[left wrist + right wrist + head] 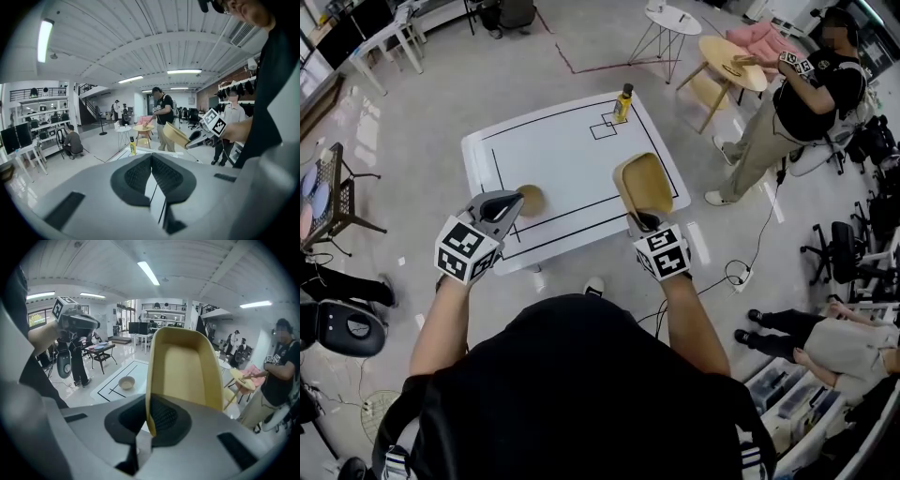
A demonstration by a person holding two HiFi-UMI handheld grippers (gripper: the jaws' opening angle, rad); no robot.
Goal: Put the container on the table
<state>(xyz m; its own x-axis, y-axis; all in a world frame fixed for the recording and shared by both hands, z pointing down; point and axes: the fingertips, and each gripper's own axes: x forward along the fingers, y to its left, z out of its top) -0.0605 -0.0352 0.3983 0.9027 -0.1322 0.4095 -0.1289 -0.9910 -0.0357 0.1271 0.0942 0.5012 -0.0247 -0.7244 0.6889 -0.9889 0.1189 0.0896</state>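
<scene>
The right tool point(643, 221) pinches the container point(645, 184) by its rim — lower it level onto the tabletop point(562, 159) before releasing — left tool point(504, 208) pressed together, empty.

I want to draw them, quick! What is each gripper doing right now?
Left gripper: closed, holding nothing.
Right gripper: closed on the rim of the tan container.

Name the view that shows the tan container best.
The right gripper view: the container looms large, its rim pinched in the right tool. The head view shows it whole, held above the table; the left gripper view shows it small and far off.
</scene>
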